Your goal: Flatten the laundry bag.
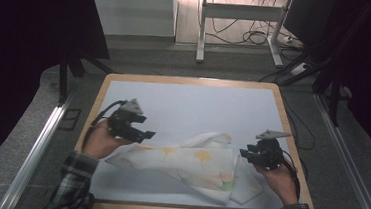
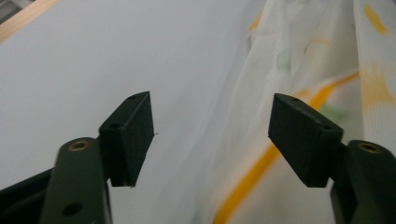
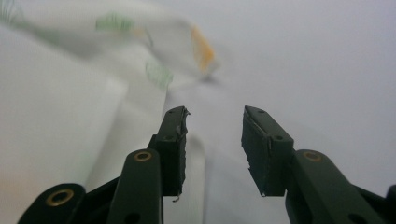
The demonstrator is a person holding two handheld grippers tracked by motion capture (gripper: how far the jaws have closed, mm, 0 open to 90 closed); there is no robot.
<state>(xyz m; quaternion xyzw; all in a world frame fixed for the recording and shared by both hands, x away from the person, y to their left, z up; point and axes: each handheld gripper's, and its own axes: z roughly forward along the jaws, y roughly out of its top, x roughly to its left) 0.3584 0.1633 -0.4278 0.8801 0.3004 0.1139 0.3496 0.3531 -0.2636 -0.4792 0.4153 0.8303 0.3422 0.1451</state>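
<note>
Nearest the person, a thin white cloth [image 1: 188, 167] printed with orange and green flowers lies rumpled and half folded on the near half of the white table [image 1: 193, 105]. It looks light, limp and prone to sliding, so a corner or hem is the place to pinch. The right gripper [image 1: 244, 153] hangs released at its right edge, the left gripper [image 1: 147, 134] spread wide over its left end, nothing held.

Wood-edged white table [image 1: 185, 80], grey floor [image 1: 216, 67], cables [image 1: 251, 37] beyond
</note>
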